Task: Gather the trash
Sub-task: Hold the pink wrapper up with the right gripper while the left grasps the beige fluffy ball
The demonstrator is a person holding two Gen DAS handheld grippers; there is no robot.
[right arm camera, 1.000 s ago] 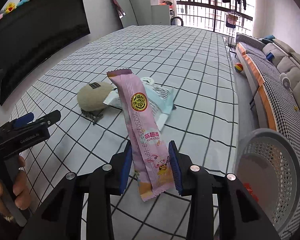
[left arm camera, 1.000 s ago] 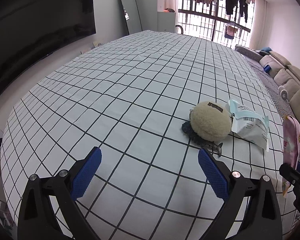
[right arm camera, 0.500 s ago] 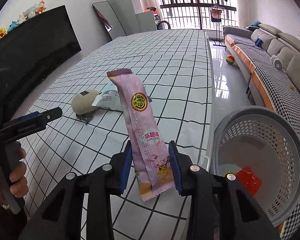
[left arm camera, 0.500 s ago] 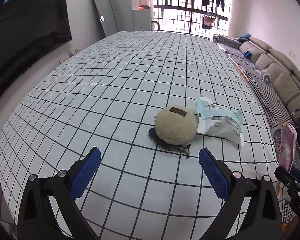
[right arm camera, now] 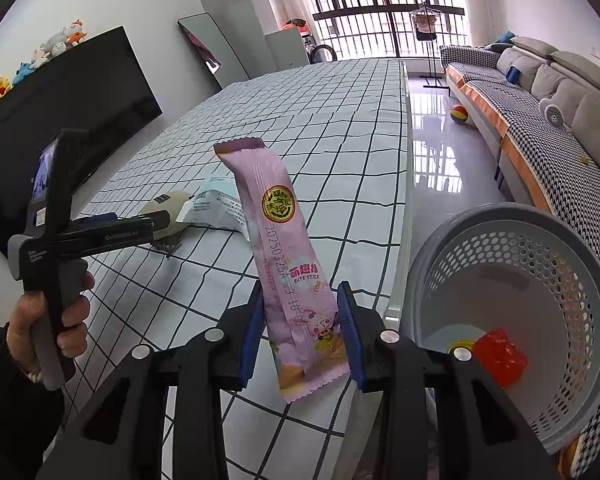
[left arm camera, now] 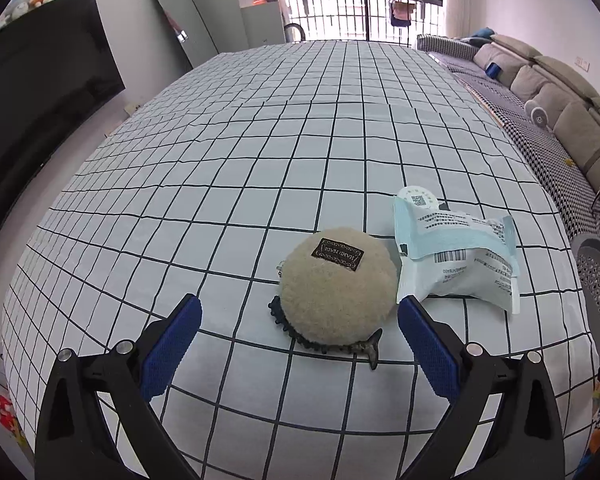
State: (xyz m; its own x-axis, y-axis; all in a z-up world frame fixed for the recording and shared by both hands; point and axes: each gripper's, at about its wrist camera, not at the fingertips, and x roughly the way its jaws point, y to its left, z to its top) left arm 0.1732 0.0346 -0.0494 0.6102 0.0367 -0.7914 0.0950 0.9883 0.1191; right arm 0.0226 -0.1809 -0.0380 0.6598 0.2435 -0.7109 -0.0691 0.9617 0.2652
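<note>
My right gripper (right arm camera: 300, 328) is shut on a pink snack wrapper (right arm camera: 278, 240) and holds it upright above the table's right edge, just left of a grey mesh bin (right arm camera: 512, 316). The bin holds a red wrapper (right arm camera: 500, 356). My left gripper (left arm camera: 298, 332) is open and empty, its blue pads either side of a beige fluffy pouch (left arm camera: 336, 284) that lies on a dark hair clip (left arm camera: 324, 344). A pale blue and white packet (left arm camera: 456, 252) lies just right of the pouch. The left gripper also shows in the right wrist view (right arm camera: 112, 232), beside the pouch (right arm camera: 166, 210).
The table has a white cloth with a black grid (left arm camera: 280, 152). The bin stands on the floor by the table's right edge (left arm camera: 598, 280). A sofa (right arm camera: 540, 112) runs along the right wall, with a ball (right arm camera: 459, 114) on the floor. A dark TV (left arm camera: 32, 120) is at the left.
My left gripper has moved in towards the pouch, which now sits between its pads. My right gripper has carried the pink wrapper rightward, closer to the bin.
</note>
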